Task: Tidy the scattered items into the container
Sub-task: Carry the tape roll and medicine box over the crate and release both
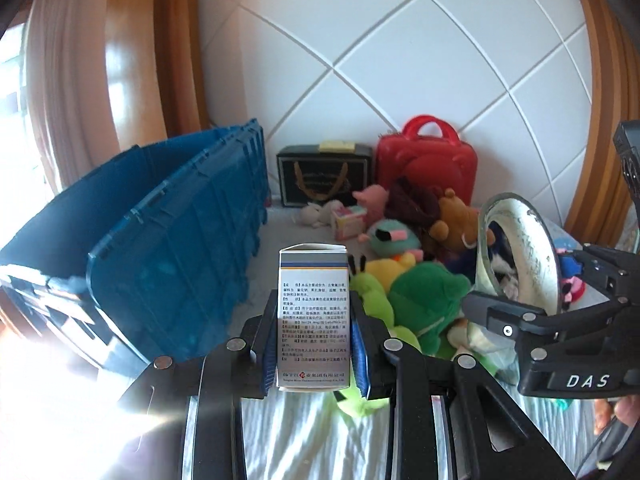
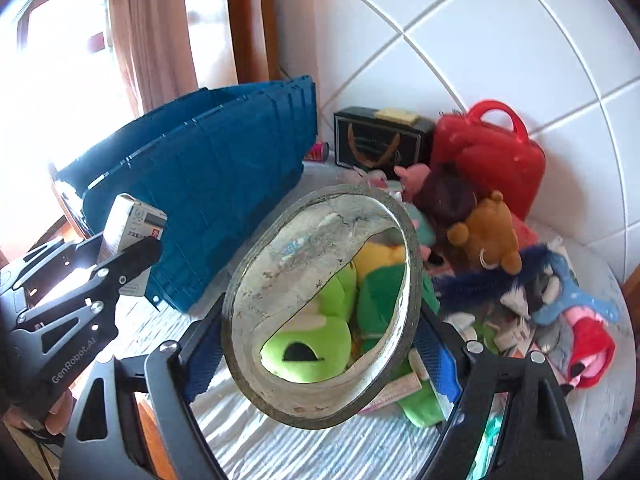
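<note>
Nearest, the left gripper [image 1: 314, 344] is clamped on the long sides of a small printed carton [image 1: 313, 312], held upright. It looks light and hollow, so a hard squeeze could crush it; the narrow side walls are the sensible hold.

Beside it, the right gripper [image 2: 320, 332] pinches a wide roll of tape [image 2: 322, 292] across its outer rim. The roll is stiff, and the smooth rim may slip.

Beyond both, soft toys [image 1: 420, 292] lie heaped on the bed [image 1: 304, 432], towards its far right corner; they are light and squashy, easy to pinch anywhere.

The blue crate [image 1: 180, 248] stands at the bed's left edge. Its inside is hidden, possibly still empty.
</note>
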The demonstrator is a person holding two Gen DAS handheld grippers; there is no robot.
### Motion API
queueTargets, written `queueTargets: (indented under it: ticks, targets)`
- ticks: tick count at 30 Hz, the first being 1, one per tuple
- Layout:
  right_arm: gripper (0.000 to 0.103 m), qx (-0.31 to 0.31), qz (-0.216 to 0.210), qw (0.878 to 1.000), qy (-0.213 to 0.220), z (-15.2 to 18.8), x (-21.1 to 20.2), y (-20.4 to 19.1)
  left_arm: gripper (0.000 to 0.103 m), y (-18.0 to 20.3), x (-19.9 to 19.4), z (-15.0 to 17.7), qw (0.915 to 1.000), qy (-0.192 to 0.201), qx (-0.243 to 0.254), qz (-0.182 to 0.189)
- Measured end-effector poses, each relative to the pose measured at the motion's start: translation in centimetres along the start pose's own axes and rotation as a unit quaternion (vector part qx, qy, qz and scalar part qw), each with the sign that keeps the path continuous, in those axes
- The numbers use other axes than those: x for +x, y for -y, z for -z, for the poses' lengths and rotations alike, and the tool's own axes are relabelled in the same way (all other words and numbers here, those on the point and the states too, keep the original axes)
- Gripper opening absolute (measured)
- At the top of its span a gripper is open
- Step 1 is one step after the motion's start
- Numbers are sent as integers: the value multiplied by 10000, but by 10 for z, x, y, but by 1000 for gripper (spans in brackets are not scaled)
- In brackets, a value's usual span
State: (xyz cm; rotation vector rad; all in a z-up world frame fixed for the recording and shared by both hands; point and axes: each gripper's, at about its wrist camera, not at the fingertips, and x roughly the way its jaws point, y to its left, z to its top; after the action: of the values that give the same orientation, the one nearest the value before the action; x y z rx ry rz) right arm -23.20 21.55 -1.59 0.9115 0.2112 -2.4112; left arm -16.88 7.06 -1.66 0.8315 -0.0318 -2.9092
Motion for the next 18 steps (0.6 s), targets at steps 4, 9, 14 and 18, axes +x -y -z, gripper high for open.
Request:
queueTargets:
  ticks: [4, 9, 14, 18]
  targets:
    - [85, -181, -133, 9988, 434, -42, -4, -38, 29, -46, -17, -33, 9986, 482, 30, -210]
    - [85, -491, -389, 9947, 810, -97, 7, -103, 29, -118, -23, -62, 9953, 777, -45, -573]
    - [85, -792, -707, 9902, 905, -146, 32, -168, 29, -193, -7, -77, 9934, 641, -219, -922]
    - [85, -942, -831, 9895, 712, -171, 62, -212, 29, -249, 19, -78, 9928, 167, -526, -1059]
